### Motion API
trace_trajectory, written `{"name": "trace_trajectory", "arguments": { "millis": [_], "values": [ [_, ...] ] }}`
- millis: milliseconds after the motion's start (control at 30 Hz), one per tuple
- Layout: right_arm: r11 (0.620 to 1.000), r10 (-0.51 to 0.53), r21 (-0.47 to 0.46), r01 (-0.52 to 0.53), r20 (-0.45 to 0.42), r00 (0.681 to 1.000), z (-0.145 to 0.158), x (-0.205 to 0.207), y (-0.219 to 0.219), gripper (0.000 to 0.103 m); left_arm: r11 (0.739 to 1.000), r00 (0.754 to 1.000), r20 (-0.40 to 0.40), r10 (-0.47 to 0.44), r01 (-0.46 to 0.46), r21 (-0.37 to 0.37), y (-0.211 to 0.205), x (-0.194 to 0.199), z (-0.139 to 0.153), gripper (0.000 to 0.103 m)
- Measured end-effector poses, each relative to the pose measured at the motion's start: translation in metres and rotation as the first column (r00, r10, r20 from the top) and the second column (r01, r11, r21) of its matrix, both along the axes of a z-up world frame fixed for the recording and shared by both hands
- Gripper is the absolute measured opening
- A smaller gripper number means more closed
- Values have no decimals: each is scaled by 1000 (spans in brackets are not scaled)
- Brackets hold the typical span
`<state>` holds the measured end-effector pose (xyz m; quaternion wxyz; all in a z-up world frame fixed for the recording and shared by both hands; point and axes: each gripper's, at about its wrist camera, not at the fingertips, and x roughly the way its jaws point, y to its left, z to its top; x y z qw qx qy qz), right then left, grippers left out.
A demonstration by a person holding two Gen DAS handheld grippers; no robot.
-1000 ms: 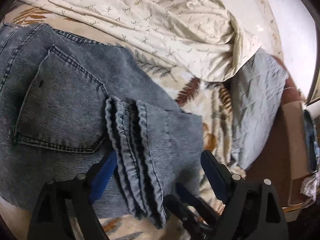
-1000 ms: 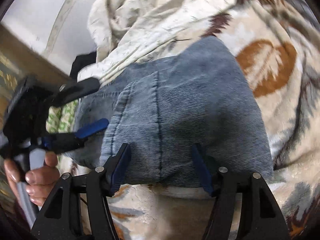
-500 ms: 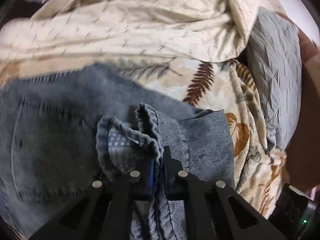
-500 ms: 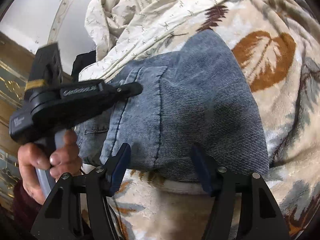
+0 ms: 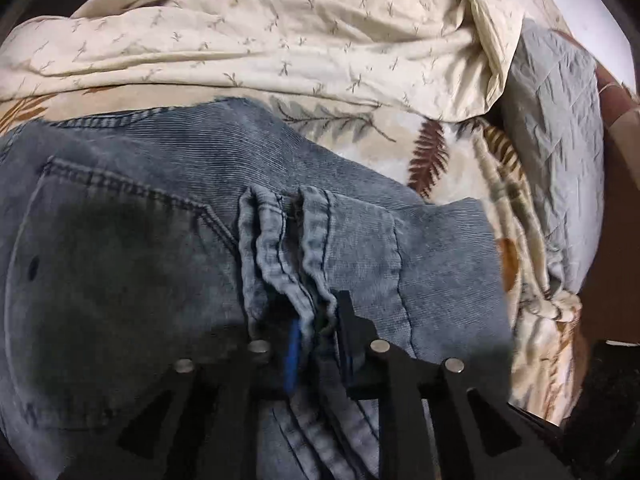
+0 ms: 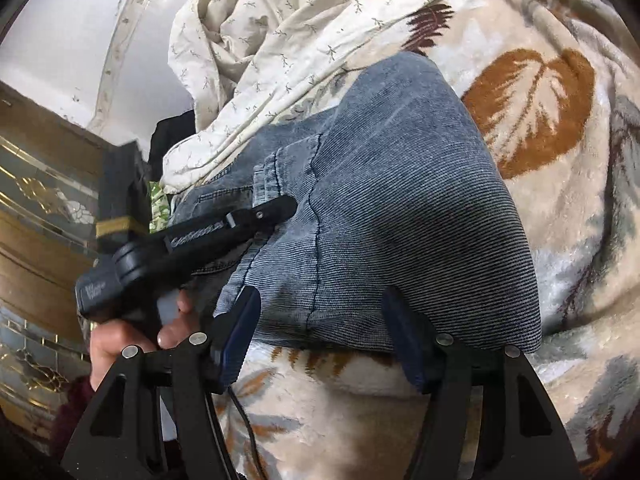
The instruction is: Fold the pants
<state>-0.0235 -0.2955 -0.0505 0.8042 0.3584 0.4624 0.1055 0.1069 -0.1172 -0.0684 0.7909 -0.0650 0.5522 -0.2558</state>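
White lettering on the left gripper (image 6: 276, 210) is showing but too blurred to read. The faded blue jeans (image 5: 168, 248) are lying folded on the leaf-print blanket (image 6: 532, 112), a cream sheet (image 5: 280, 40) bunching just beyond them. The left gripper is pinching their stacked hems (image 5: 288, 248); the right gripper (image 6: 320, 340) is gaping at their near fold.

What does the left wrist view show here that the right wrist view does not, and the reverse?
Left wrist only: the jeans' back pocket, the left gripper with jaws shut on the stacked leg hems, and a grey pillow. Right wrist only: the right gripper with jaws open at the fold, the hand, a wooden panel. Both: the jeans, cream sheet, leaf-print blanket.
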Motion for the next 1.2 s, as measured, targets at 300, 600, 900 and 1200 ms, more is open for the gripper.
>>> {"name": "trace_trajectory", "arguments": {
  "millis": [300, 600, 900, 1200],
  "values": [
    [997, -74, -11, 77, 132, 988, 24, -11, -18, 64, 972, 948, 233, 217, -232, 41, 107, -44, 69, 60],
    [988, 153, -36, -150, 126, 980, 65, 62, 90, 64, 732, 697, 358, 621, -679, 52, 255, -82, 82, 80],
    [876, 435, -175, -449, -113, 893, 71, 194, 265, 64, 809, 806, 72, 587, -586, -45, 260, -49, 17, 81],
    [752, 409, -369, -547, -390, 825, 41, 261, 348, 64, 851, 841, 137, 523, -524, -27, 232, -35, 6, 68]
  ]
}}
